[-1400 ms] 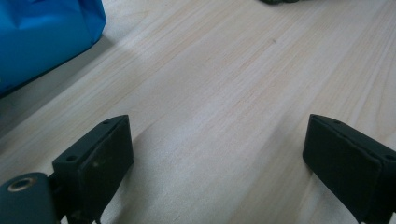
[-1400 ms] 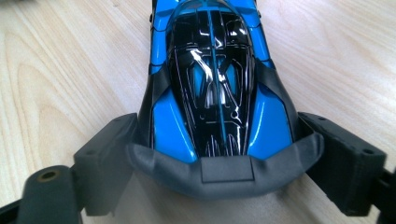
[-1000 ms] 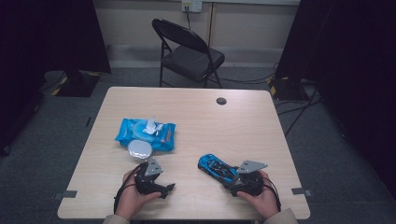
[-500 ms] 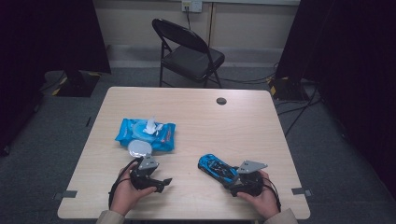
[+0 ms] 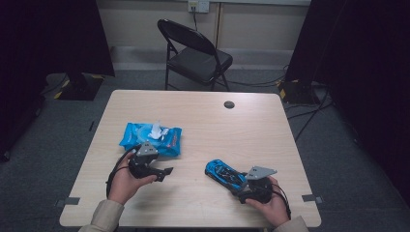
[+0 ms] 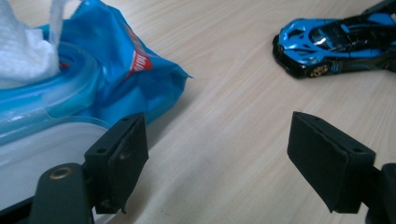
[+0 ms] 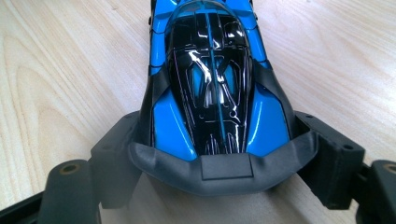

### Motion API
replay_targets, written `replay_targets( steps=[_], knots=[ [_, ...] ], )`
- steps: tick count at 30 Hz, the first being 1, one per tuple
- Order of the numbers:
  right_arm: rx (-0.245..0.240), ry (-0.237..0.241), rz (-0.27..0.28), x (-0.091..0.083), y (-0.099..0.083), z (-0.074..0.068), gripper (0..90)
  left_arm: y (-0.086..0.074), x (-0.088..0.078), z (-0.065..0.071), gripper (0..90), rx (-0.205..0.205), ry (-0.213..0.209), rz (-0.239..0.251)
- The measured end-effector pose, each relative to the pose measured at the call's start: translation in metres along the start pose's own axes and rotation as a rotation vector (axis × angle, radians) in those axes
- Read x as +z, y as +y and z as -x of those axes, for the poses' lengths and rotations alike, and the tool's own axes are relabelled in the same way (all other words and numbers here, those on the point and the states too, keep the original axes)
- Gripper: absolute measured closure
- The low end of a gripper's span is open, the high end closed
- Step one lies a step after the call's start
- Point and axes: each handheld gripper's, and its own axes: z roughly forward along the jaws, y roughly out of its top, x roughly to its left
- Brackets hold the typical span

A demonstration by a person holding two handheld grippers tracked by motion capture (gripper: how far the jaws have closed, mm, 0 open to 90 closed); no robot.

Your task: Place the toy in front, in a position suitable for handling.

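Change on the left side alone. Left tool, against a second ago: higher in the high view and a little to the left, risen off the table and now over the near edge of the blue wet-wipes pack. Hides, in that view, the round white lid that lay in plain sight in front of the pack before. Jaws just closing a little, yet wide apart all the same: open, with nothing but bare wood between them in the left gripper view. Translucent lid of the pack just beside the one jaw there, outside the gap; touching or not, cannot tell. White wipe sticking up out of the opening, as in the earlier frames.

Right tool: no shift since a second ago, same place near the front right of the table, same spread of the jaws. Clamped on the tail of the blue and black toy car, one pad against each flank behind the cabin in the right gripper view. Car flat on the table, nose pointing away from the hand and toward the pack, well apart from it. Pack itself unmoved on the left half of the table.
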Motion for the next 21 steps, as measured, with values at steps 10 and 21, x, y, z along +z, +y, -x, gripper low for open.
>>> replay_targets(
  steps=[10, 21],
  knots=[
    [0.0, 0.0, 0.0, 0.0, 0.0, 0.0, 23.5, 0.012, -0.008, -0.017, 19.9, -0.016, 0.022, 0.003],
    [0.0, 0.001, 0.0, 0.0, 0.0, 0.0, 23.4, 0.025, -0.007, -0.041, 20.7, -0.035, 0.051, -0.013]
  ],
)
